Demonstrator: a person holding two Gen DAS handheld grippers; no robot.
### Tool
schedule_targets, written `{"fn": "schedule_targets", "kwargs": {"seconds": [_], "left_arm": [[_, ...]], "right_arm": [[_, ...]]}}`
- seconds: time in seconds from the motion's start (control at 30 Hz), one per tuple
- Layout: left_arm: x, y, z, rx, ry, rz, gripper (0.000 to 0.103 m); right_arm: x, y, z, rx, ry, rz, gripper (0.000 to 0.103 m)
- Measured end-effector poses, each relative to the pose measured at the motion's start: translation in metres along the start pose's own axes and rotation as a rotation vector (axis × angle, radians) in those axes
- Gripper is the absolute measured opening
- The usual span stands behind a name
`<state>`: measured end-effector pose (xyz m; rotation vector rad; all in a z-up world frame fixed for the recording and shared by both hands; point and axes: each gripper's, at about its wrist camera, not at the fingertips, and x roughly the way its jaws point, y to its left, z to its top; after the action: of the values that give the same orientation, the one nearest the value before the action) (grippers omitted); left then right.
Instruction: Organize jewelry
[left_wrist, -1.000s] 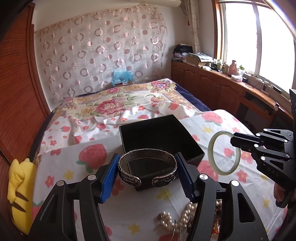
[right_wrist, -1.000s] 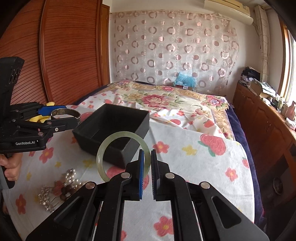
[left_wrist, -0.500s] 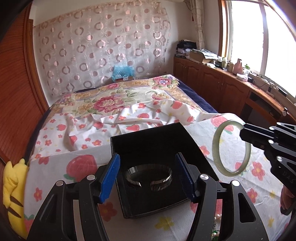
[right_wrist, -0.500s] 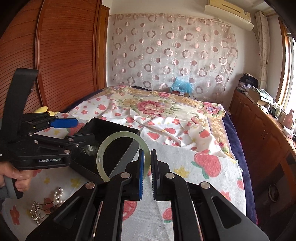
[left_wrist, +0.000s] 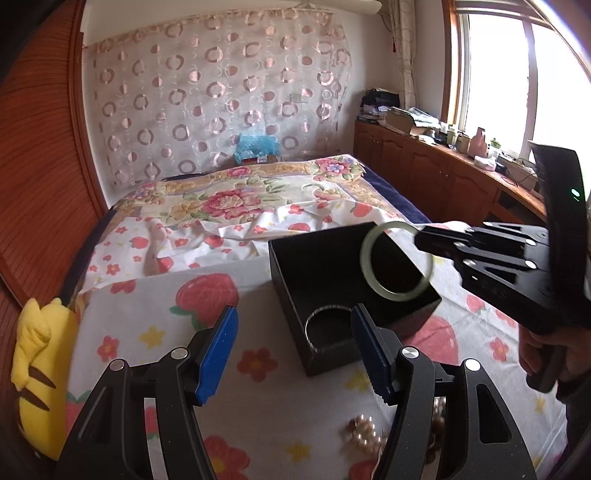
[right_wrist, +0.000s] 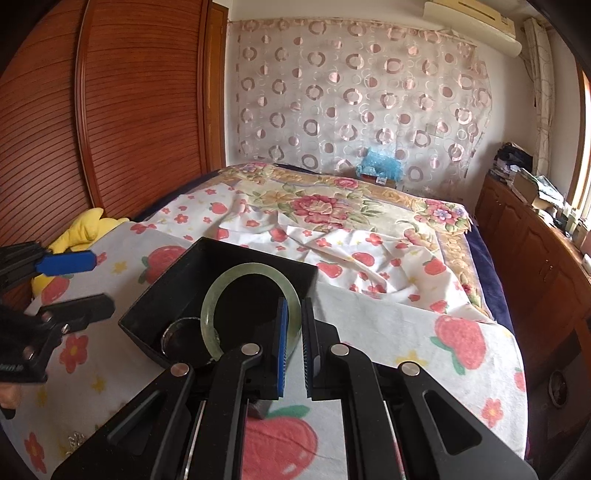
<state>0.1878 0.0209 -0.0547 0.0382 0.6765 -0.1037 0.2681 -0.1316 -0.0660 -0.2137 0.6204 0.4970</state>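
a: where does the right gripper (right_wrist: 293, 343) stand?

b: its blue-padded fingers (right_wrist: 282, 347) are pinched narrow on the rim of the pale green jade bangle (right_wrist: 236, 295), which stands upright over the open black box (right_wrist: 177, 295). in the left wrist view the same bangle (left_wrist: 397, 262) hangs above the right part of the box (left_wrist: 291, 280), apart from its floor as far as one can tell.

a: and the left gripper (left_wrist: 295, 350)?

b: its jaws are spread wide with nothing between them, just near of the box's near-left corner, over the strawberry-print sheet (left_wrist: 155, 306).

a: anything inside the box?

b: the silver cuff bracelet (left_wrist: 328, 325) lies flat on the floor at the near end; from the right wrist view it sits in the near-left corner (right_wrist: 181, 336), just beside the bangle's lower edge.

a: what else is on the bed?

b: a heap of pearl jewelry (left_wrist: 364, 434) lies on the sheet near the left gripper's right finger, partly hidden by it, and a yellow plush toy (left_wrist: 35, 369) rests at the far left edge.
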Motion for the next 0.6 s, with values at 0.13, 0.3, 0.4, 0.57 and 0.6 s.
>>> {"fn": "schedule_targets", "kwargs": {"seconds": [0.13,0.3,0.4,0.57,0.6], "left_arm": [[-0.01,0.001,-0.019,0.009,0.011,-0.01,0.061],[-0.019,-0.002,-0.039,0.0,0.027,-0.04,0.061],[-0.027,-0.004,-0.051,-0.005,0.032,-0.063,0.061],[-0.038,-0.013,-0.065,-0.011,0.033,-0.082,0.062],[-0.039,-0.014,-0.067,-0.01,0.033,-0.083,0.063]], "right_arm": [[0.012,0.012,0.0,-0.026,0.037,0.033,0.011],[0.005,0.016,-0.005,-0.033,0.026,0.036,0.014],[-0.014,0.017,-0.013,-0.042,0.002,0.043,0.014],[-0.05,0.02,-0.038,-0.068,-0.01,0.072,0.015],[-0.055,0.021,-0.043,-0.067,-0.009,0.08,0.016]]}}
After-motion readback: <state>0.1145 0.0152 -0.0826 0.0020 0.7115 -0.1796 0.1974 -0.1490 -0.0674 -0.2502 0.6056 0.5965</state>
